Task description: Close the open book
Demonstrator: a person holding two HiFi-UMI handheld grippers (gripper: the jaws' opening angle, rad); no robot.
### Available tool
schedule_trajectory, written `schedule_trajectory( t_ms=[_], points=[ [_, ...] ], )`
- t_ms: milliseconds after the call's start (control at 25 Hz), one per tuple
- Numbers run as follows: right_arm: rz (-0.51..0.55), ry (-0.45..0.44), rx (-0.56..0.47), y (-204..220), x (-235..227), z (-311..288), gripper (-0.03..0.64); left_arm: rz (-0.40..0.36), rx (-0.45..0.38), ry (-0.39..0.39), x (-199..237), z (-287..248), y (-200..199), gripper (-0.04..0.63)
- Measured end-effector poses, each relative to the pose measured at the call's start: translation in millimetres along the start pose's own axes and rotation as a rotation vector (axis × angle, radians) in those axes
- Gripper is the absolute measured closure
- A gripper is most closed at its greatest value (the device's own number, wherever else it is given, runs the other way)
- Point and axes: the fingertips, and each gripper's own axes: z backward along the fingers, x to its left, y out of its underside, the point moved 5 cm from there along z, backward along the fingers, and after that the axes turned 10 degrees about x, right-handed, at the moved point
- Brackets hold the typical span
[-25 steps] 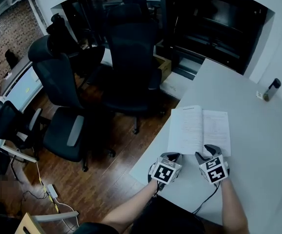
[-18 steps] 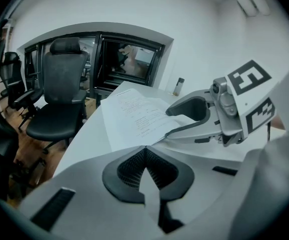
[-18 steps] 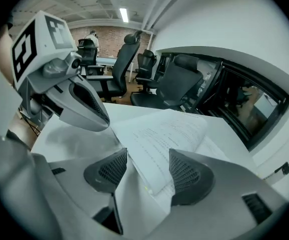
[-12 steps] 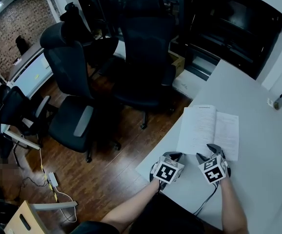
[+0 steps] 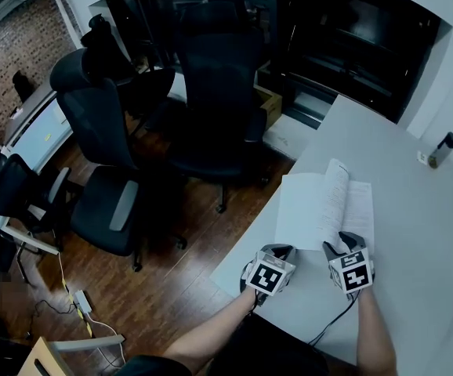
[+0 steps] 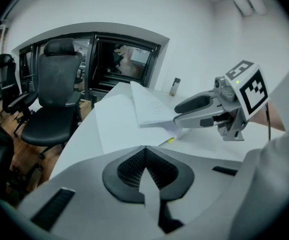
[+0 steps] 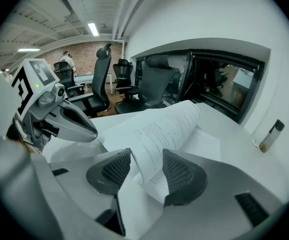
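Task is under way, not done. Book (image 5: 309, 210) lies open on the table (image 5: 414, 233), near the near-left edge, just ahead of both grippers. A sheaf of right-hand pages (image 5: 338, 194) is lifted and stands curled over the spine; the left half lies flat. No cover is over yet.

Right gripper (image 7: 146, 154): jaws apart and have just been closing, with the near corner of the lifted pages between them. The paper leans on the left pad; a real pinch isn't visible, so I read it as a loose hold at most. Left gripper (image 6: 145, 150): jaws clenched together, nothing in them, parked by the book's near-left corner, apart from the paper.

What's left, by my judgement: carry the lifted half over to the left until it lies flat on the other half.

Room: the left page runs close to the table's left edge, with a drop to the floor and chairs (image 5: 211, 77) beyond, so pushing the book leftward is risky. Bare table to the right and far side; a bottle (image 5: 442, 147) stands well apart. The left gripper sits near where the pages land and may need to shift.
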Motion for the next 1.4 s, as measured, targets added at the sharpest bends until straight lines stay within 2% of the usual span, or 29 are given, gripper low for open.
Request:
schedule_trajectory(
  t_ms=[160, 440, 720, 840, 1160, 1200, 1400],
  points=[
    [-0.091, 0.078, -0.025, 11.1, -22.6, 11.0, 0.471, -0.021, 0.011, 0.015, -8.7, -5.8, -3.2, 0.591],
    [-0.241, 0.123, 0.021, 50.0, -43.5, 18.9, 0.471, -0.046, 0.029, 0.029, -19.9, -14.0, 0.0, 0.591],
    [-0.269, 0.074, 0.092, 84.1, -22.5, 18.6, 0.471, -0.039, 0.023, 0.036, -15.6, -16.1, 5.8, 0.591],
    [-0.229, 0.052, 0.095, 83.2, -7.2, 16.7, 0.471, -0.031, 0.039, 0.032, -13.8, -15.4, 10.2, 0.591],
    [0.018, 0.017, 0.066, 28.9, 31.4, -5.2, 0.461, -0.012, 0.031, 0.018, -10.8, 3.2, 17.0, 0.591],
    [0.058, 0.019, 0.073, 23.5, 35.8, -9.8, 0.434, -0.007, 0.031, 0.014, -9.9, 5.1, 18.3, 0.591],
    [0.181, 0.070, 0.100, 8.4, 47.0, -32.4, 0.409, 0.017, 0.021, -0.002, -1.1, 16.2, 23.3, 0.591]
  ],
)
